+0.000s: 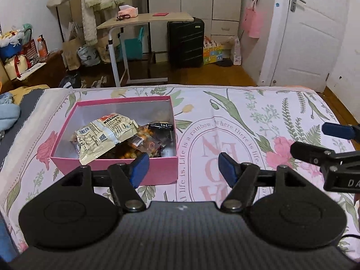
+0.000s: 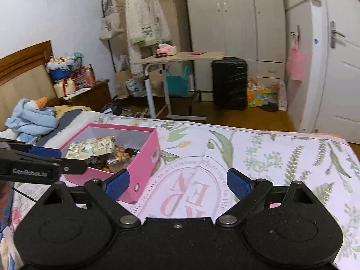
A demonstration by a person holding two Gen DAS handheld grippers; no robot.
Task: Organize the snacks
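The snacks lie in the pink box on the left part of the floral bedspread: a pale printed snack bag sits on top, tilted, over small orange-wrapped packets and a dark wrapper at the far right corner. No loose snack shows on the spread to the right. The left gripper hovers near the box's near-right corner, tongs spread, holding nothing. The right gripper sits just right of the box, likewise spread and empty. The risk, as I judge it — the big bag rides high and loose, so a nudge from a finger against the light box wall could tip it out or shift the box across the soft bedding.
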